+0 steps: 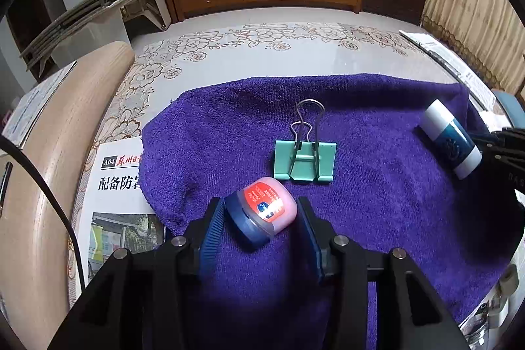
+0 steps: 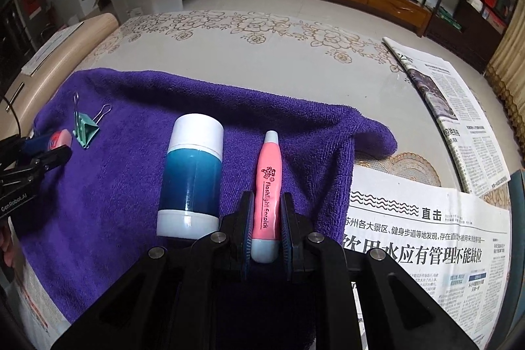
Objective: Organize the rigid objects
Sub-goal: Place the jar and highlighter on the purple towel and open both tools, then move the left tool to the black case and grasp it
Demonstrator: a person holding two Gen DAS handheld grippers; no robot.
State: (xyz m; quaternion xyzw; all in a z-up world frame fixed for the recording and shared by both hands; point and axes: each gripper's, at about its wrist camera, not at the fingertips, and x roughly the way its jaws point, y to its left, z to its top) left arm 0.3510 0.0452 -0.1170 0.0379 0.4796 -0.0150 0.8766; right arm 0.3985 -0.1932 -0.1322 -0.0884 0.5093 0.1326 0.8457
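On the purple towel [image 1: 377, 127], the left gripper [image 1: 261, 218] clasps a small pink jar [image 1: 267, 212] between half-parted jaws; the right gripper [image 2: 265, 218] pinches the pink earpick [image 2: 267, 195] tight.

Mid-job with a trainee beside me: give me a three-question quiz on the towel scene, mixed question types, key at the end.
1. True or false: the right gripper is shut on the pink ear pick.
2. Multiple choice: what lies between the left gripper's fingers? A) green binder clip B) small pink jar C) blue bottle
3. Fill in: every item lies on a purple ____.

Key:
1. True; both pads press its sides.
2. B; the small pink jar with its blue lid. The green binder clip lies just beyond it, and the blue bottle lies beside the ear pick.
3. Towel.
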